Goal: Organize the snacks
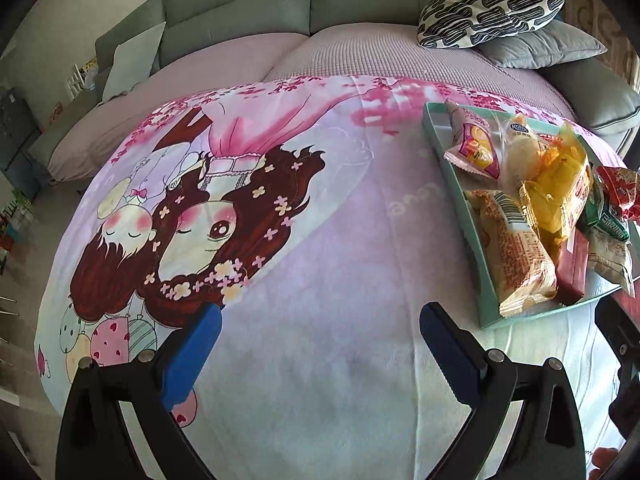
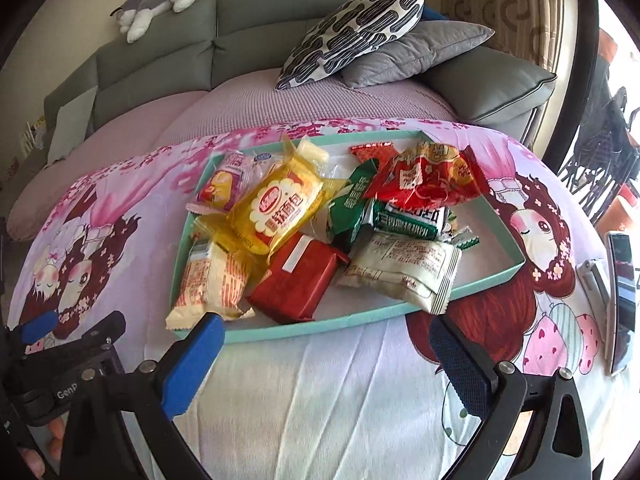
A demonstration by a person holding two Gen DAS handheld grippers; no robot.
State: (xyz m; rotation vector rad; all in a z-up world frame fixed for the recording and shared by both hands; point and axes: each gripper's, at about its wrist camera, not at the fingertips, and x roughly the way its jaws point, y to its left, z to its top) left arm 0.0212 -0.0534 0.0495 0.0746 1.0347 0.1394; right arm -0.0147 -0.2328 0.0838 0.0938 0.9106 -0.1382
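Note:
A teal tray (image 2: 352, 318) on a cartoon-print blanket holds several snack packets: a yellow bread packet (image 2: 276, 204), a red block (image 2: 298, 276), a red bag (image 2: 424, 178), green packets (image 2: 408, 218), a white packet (image 2: 404, 270), an orange-print packet (image 2: 212, 280) and a pink packet (image 2: 220, 182). My right gripper (image 2: 326, 338) is open and empty just in front of the tray's near rim. My left gripper (image 1: 320, 326) is open and empty over the bare blanket, left of the tray (image 1: 460, 208). The left gripper also shows in the right wrist view (image 2: 72, 326).
A grey sofa (image 2: 200, 48) with a patterned cushion (image 2: 356, 28) and a grey cushion (image 2: 416, 52) lies beyond the blanket. A plush toy (image 2: 160, 0) lies on the sofa back. A phone (image 2: 622, 300) stands at the blanket's right edge.

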